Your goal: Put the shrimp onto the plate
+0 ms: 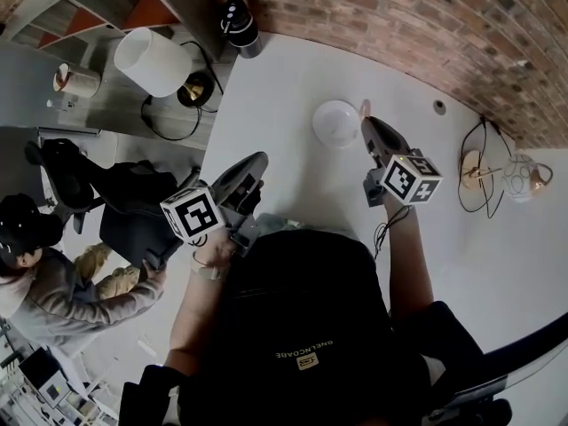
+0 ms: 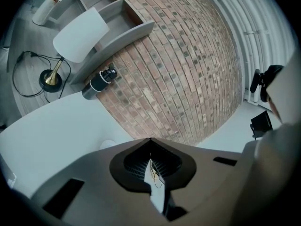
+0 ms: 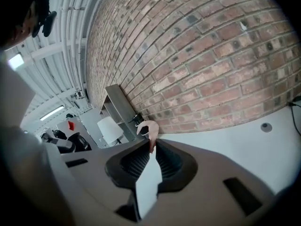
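Note:
A small white plate (image 1: 336, 122) sits on the white table (image 1: 275, 96) in the head view. My right gripper (image 1: 369, 124) hovers just right of the plate, shut on a pink shrimp (image 1: 365, 107) that sticks out past its tips. In the right gripper view the shrimp (image 3: 148, 128) curls up from the closed jaws of that gripper (image 3: 151, 144), in front of the brick wall. My left gripper (image 1: 256, 161) is held lower left of the plate, shut with nothing in it. The left gripper view shows that gripper (image 2: 150, 140) closed, with the plate (image 2: 107, 145) a pale spot on the table to its left.
A black cylinder (image 1: 240, 27) stands at the table's far corner. A white-shaded lamp (image 1: 153, 60) is off the table's left edge. A round lamp with a cable (image 1: 524, 176) lies at the right. A seated person (image 1: 35, 273) is at far left. The brick wall (image 1: 426, 25) borders the table.

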The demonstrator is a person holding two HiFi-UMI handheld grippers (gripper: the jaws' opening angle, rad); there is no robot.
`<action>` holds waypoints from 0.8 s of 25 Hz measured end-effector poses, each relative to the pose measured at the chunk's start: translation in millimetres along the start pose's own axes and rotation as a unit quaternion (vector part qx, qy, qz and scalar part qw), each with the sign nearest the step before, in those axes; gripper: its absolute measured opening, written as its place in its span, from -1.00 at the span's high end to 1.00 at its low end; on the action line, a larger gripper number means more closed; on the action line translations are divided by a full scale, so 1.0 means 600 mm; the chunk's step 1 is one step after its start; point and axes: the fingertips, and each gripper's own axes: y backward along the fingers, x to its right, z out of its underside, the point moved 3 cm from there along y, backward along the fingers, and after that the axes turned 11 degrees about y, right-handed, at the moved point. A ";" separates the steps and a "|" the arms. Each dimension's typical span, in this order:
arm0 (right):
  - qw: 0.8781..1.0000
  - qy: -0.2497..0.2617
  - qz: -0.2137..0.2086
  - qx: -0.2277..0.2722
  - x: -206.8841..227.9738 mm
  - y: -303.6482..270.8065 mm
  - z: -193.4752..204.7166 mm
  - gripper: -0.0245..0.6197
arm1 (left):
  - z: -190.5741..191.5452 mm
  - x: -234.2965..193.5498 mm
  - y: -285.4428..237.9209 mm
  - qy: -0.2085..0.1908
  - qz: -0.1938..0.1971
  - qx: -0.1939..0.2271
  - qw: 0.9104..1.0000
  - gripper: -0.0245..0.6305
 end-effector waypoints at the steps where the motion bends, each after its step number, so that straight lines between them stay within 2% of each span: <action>1: 1.000 -0.003 -0.002 -0.006 0.003 -0.008 0.003 0.80 | 0.000 -0.001 0.004 0.002 -0.003 0.005 1.000 0.91; 10: 0.997 0.007 -0.030 -0.072 0.016 -0.084 0.045 0.80 | 0.005 -0.028 0.048 0.028 -0.052 0.060 0.996 0.91; 14: 0.995 0.019 -0.029 -0.091 0.033 -0.106 0.063 0.80 | 0.010 -0.042 0.058 0.033 -0.058 0.078 0.995 0.91; 20: 0.990 0.035 -0.039 -0.134 0.054 -0.146 0.097 0.80 | 0.024 -0.055 0.079 0.053 -0.085 0.111 0.989 0.91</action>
